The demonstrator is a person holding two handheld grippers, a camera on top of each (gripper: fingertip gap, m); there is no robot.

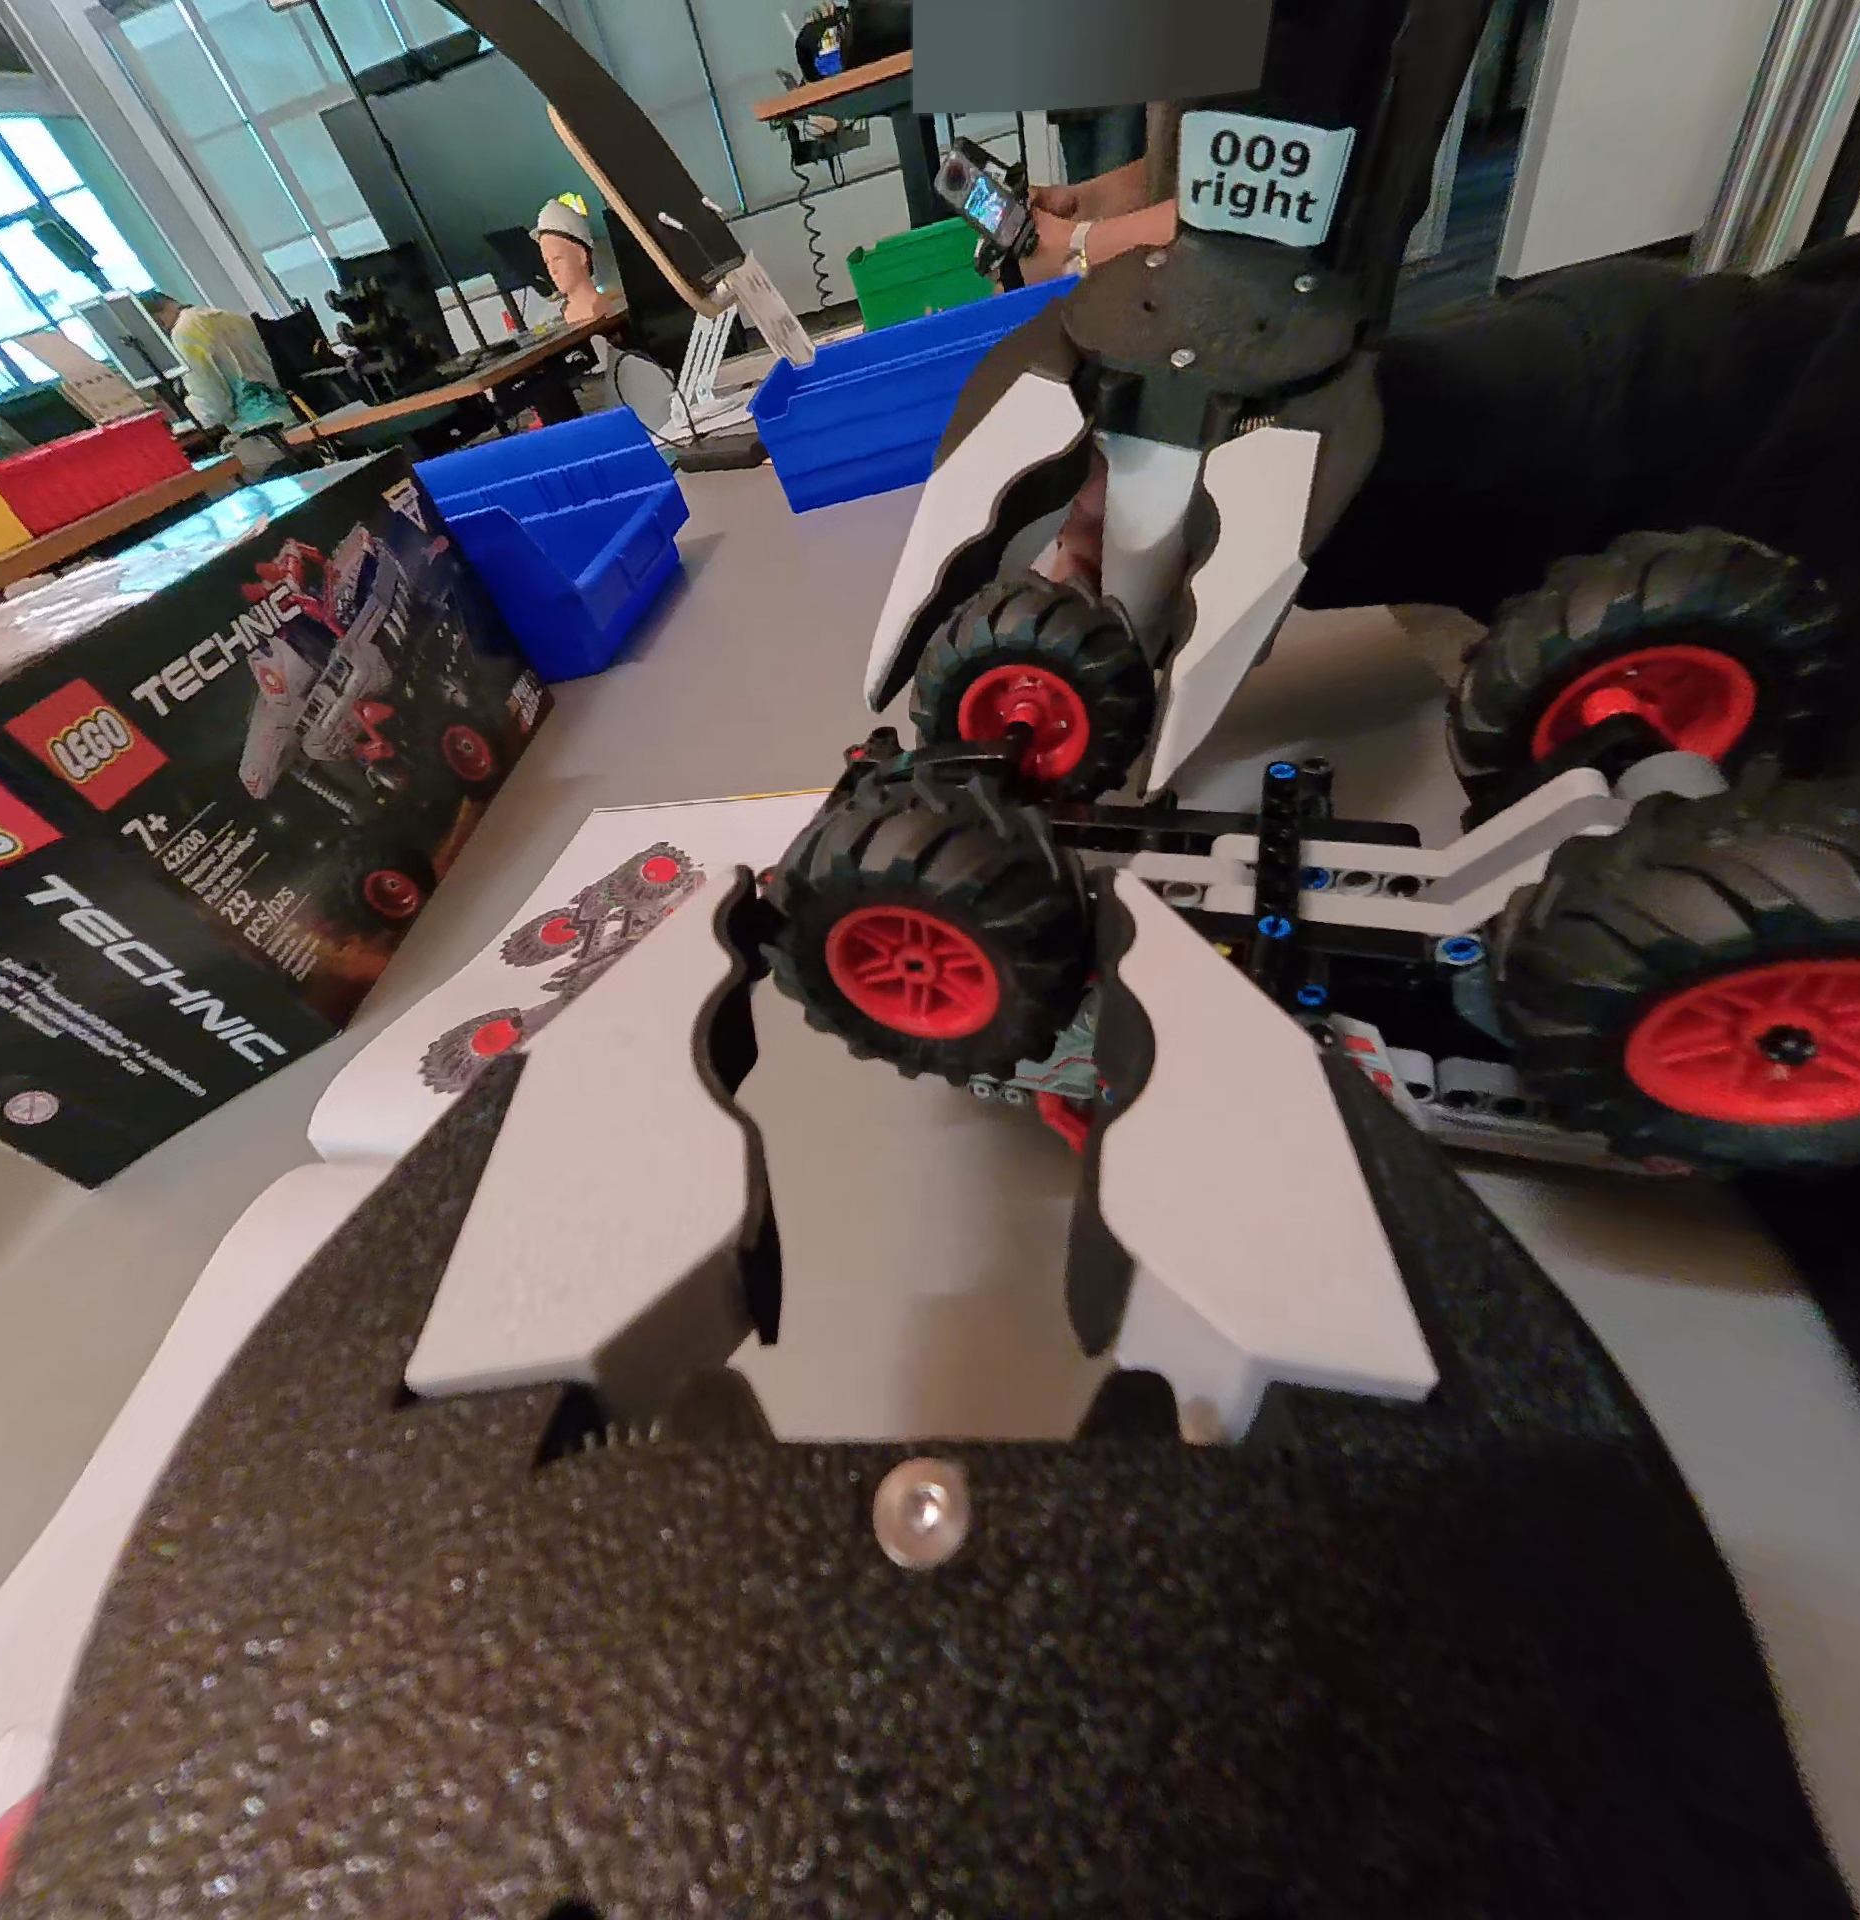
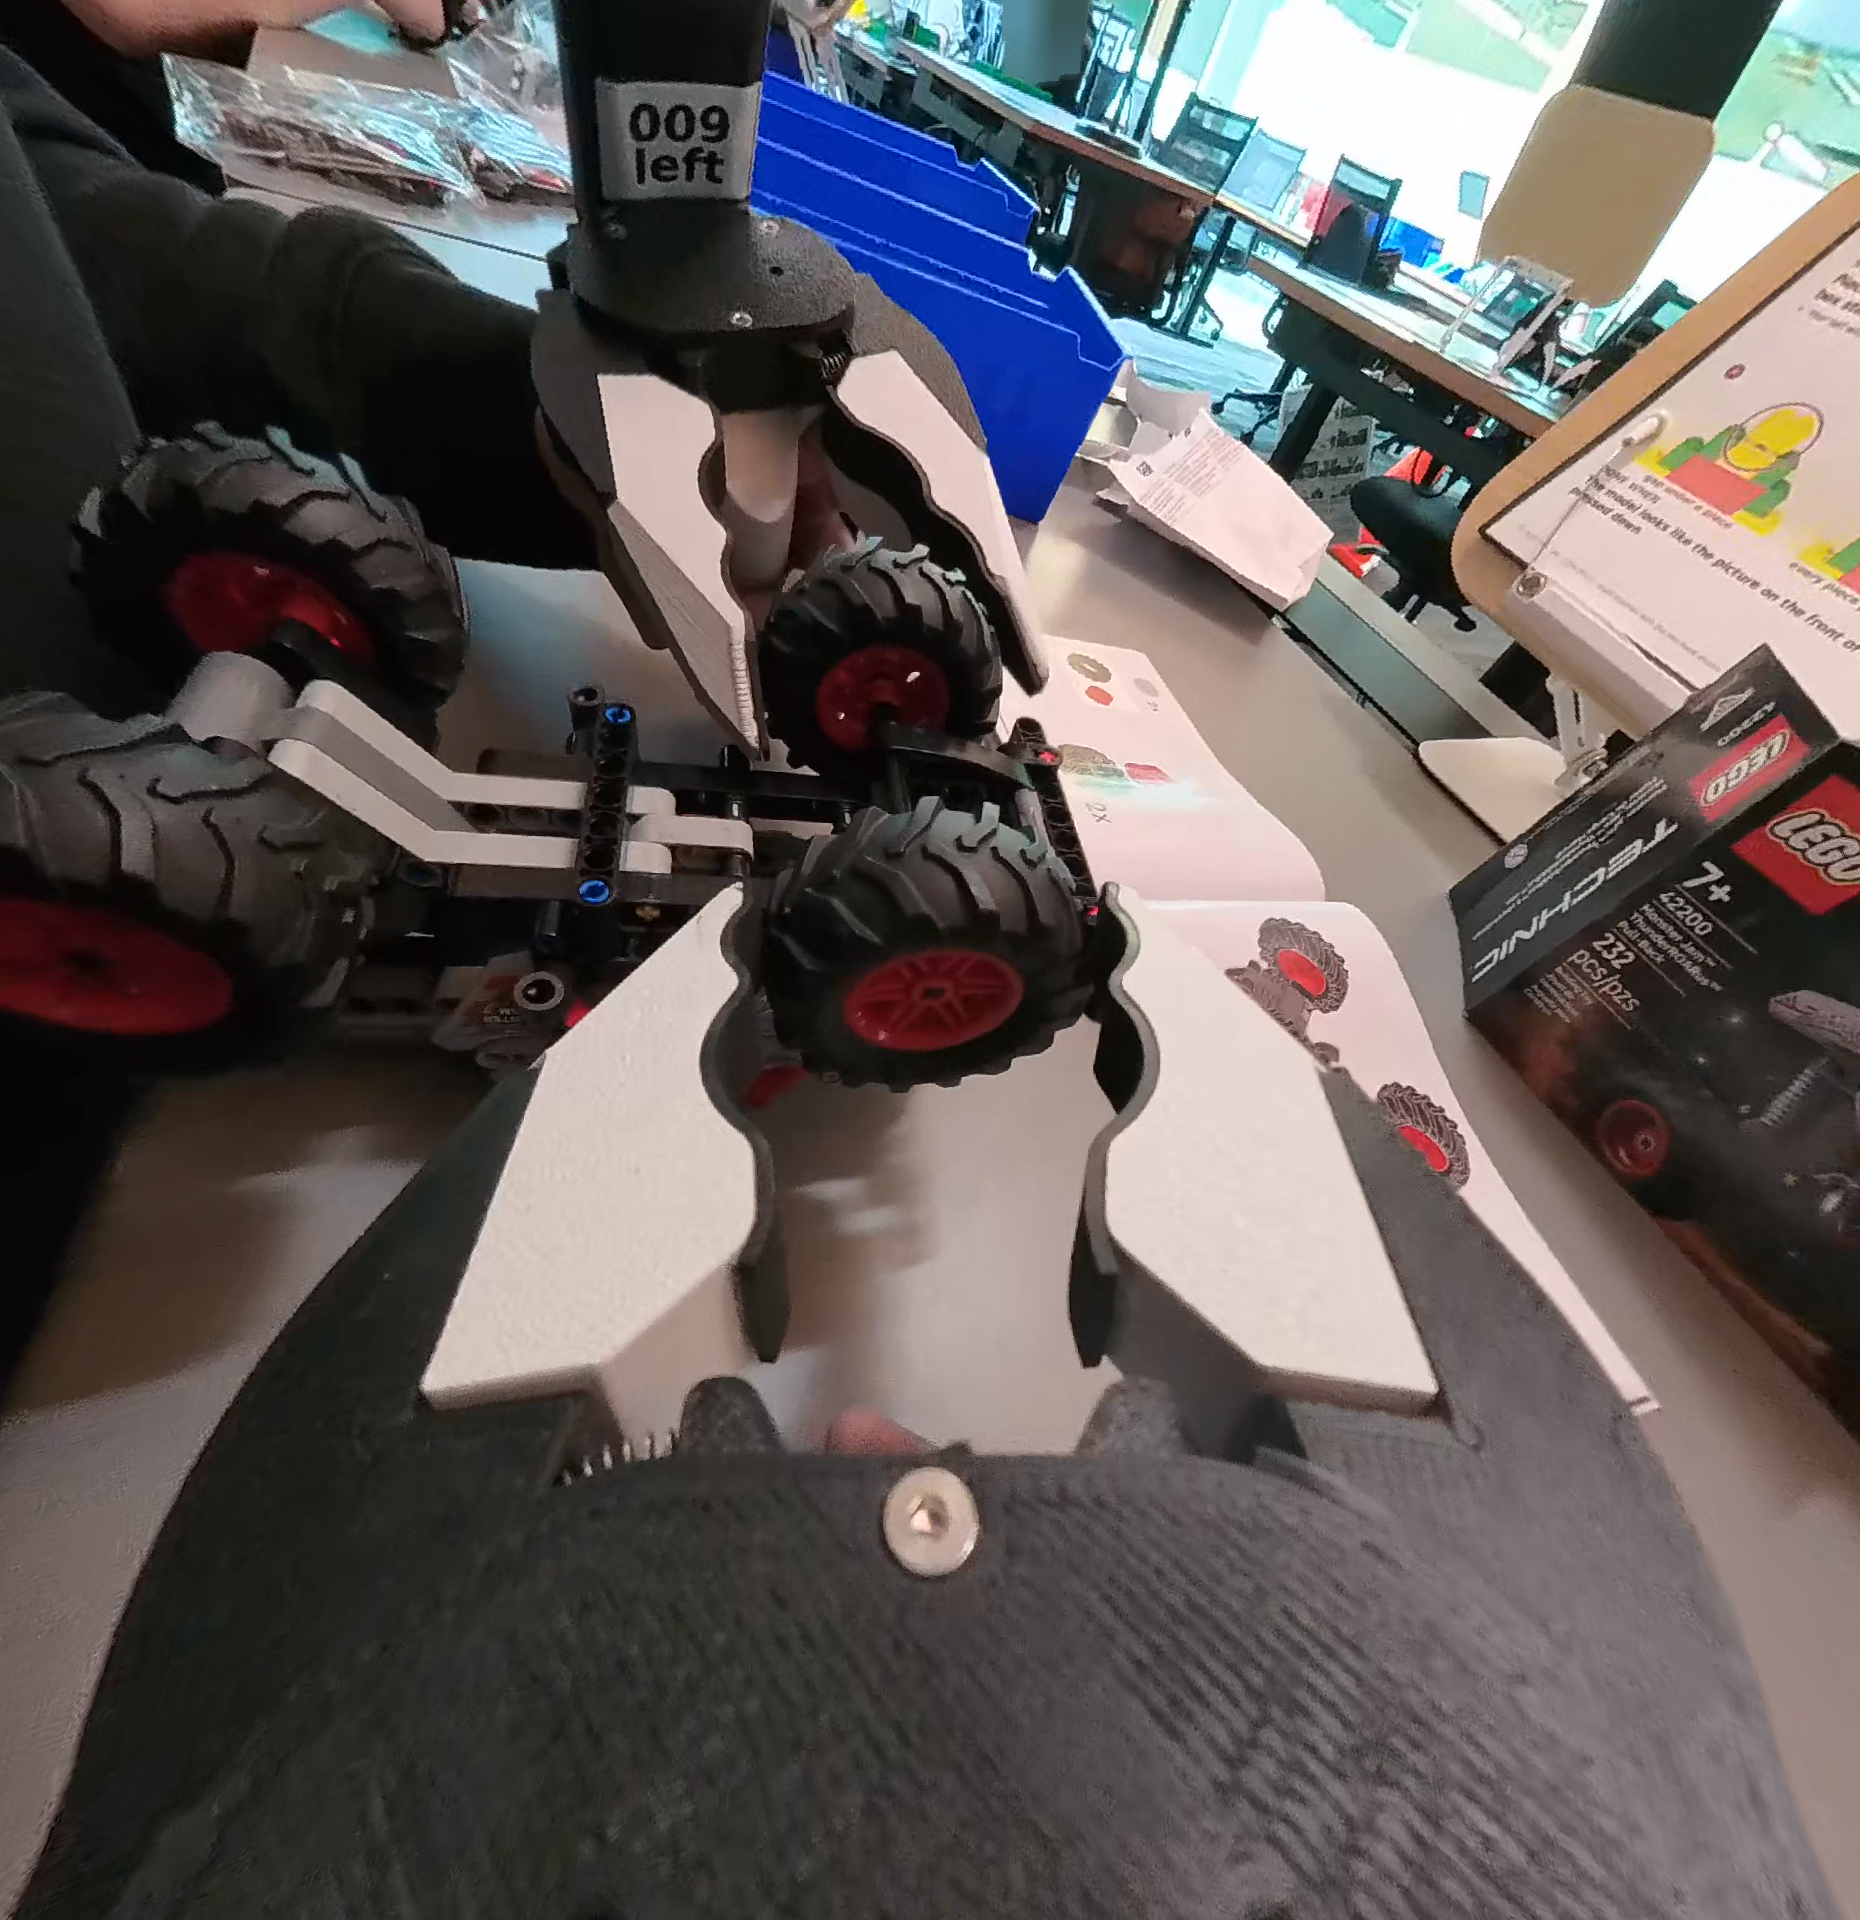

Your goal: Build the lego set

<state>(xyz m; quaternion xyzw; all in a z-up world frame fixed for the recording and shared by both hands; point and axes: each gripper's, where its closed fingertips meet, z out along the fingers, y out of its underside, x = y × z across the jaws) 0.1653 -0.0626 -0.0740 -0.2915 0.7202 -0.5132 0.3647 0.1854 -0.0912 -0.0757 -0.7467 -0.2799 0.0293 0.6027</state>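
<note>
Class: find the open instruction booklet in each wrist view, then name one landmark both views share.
Left wrist view: instruction booklet, left of centre, beside the left gripper.
Right wrist view: booklet, right of centre, behind the right gripper.
Shared landmark: black product box.

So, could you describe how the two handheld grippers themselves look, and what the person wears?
Both grippers look alike. The left gripper and the right gripper each have two broad white plastic fingers with wavy black inner pads, mounted on a rough, speckled black body with one silver screw. Each carries a pale label on its black handle. The person wears a black sleeve.
</note>
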